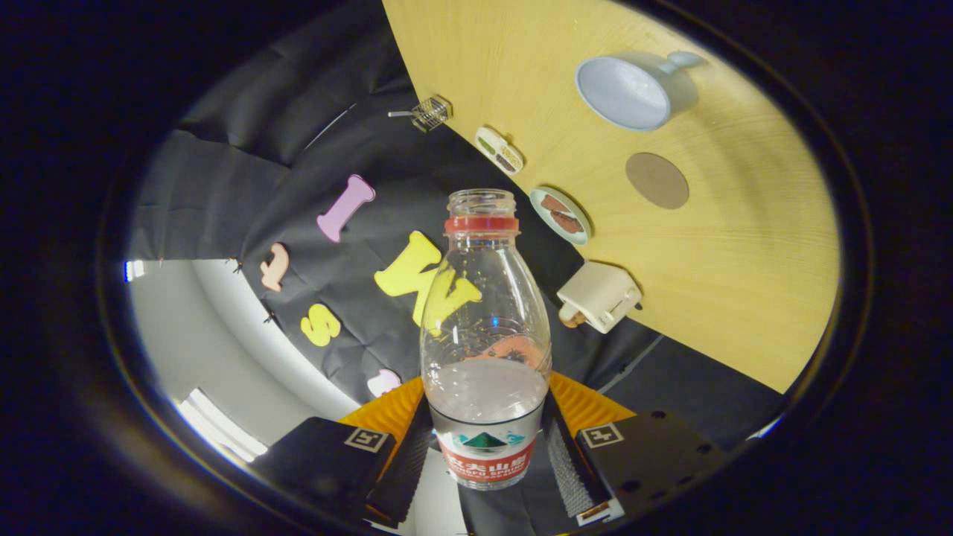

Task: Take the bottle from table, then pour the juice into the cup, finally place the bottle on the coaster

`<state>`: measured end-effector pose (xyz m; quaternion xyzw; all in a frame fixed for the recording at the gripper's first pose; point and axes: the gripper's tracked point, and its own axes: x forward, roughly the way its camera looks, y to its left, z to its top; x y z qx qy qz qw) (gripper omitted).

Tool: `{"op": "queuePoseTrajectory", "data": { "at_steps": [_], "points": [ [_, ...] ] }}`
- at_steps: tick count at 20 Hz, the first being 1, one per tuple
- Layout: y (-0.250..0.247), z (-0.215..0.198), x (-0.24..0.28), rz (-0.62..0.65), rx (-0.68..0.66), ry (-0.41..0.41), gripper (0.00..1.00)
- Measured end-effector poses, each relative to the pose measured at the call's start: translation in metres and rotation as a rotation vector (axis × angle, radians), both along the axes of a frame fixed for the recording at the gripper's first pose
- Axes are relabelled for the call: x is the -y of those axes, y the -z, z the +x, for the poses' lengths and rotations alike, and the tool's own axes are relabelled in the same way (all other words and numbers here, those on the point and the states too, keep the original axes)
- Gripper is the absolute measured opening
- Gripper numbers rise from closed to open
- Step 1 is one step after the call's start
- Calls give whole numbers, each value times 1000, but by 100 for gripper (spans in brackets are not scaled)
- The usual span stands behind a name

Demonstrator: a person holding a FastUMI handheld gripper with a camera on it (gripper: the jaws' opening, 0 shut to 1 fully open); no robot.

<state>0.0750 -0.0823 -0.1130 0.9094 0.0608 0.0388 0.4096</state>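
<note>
While the gripper [485,454] held the bottle [485,350] between its two fingers, both pads pressed against the labelled lower body, one on each side, so the jaws were closed only as far as the bottle's width allowed. The bottle was clear plastic, uncapped, with a red ring below the open neck. It contained a pale liquid filling roughly the lower third; the upper part was empty apart from droplets on the inner wall. The bottle stood along the line of the fingers, its neck pointing away from them and its base lying between them.

Beyond the bottle, the wooden table [744,253] appeared tilted in the view. The cup [633,91], pale blue with a handle, stood on the table well apart from the bottle; its interior appeared empty. The round brown coaster [657,180] lay flat near the cup, between the cup and the fingers, with nothing on it. Along the table edge sat a small plate [562,216] carrying brown pieces, a small oblong dish [499,150] with two fillings, a white toaster-like toy [600,295] and a wire basket [430,113].
</note>
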Motion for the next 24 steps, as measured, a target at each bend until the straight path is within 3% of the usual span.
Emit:
{"op": "queuePoseTrajectory", "data": {
  "at_steps": [5, 8, 11, 16, 20, 24],
  "points": [
    [40, 0, -21, -272, -82, -62, 79],
    [43, -1, -30, -433, -63, -88, 79],
    [52, 0, -40, -697, -83, -122, 79],
    [44, 8, -44, -1036, -49, -129, 79],
    [38, 18, -54, -1174, -25, -149, 79],
    [19, 24, -46, -1474, -20, -145, 79]
  ]
}}
